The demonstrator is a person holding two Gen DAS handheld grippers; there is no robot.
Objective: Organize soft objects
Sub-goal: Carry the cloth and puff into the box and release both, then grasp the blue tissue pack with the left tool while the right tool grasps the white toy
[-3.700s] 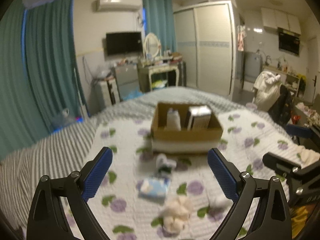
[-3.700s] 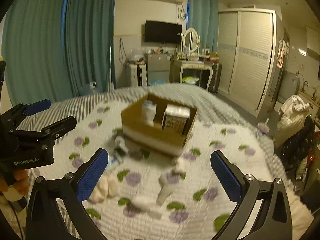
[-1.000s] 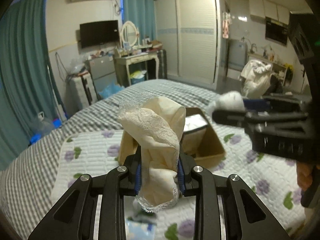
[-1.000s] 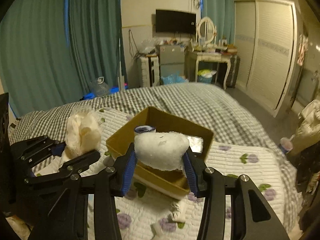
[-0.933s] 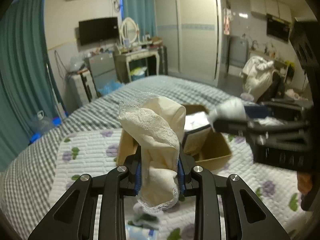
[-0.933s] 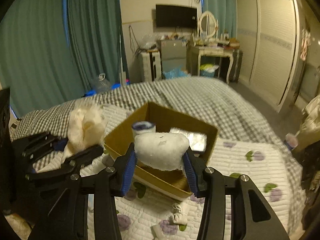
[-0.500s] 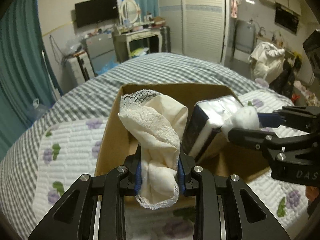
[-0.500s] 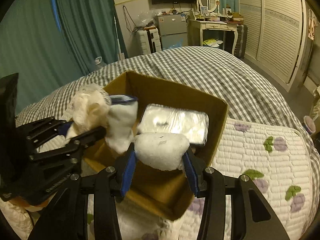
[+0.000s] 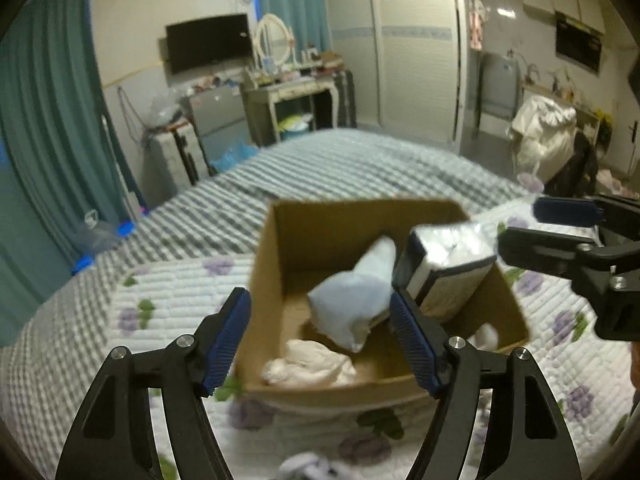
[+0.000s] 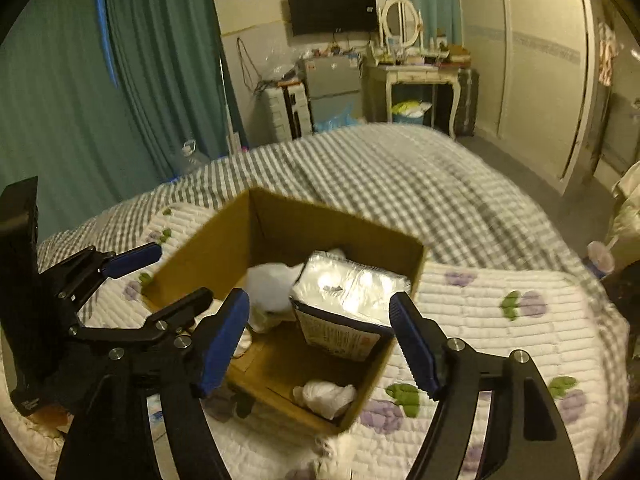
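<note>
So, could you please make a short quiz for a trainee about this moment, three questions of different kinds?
1. True or false: the left gripper holds a cloth.
2. Multiple choice: the cream lace cloth lies
A) on the quilt beside the box
B) inside the cardboard box, near its front wall
C) on the plastic-wrapped pack
3. Fill in: the small white bundle lies in the box's near ____, seen from the right wrist.

Key:
1. False; its jaws are open and empty, as are those of the right gripper.
2. B
3. corner
</note>
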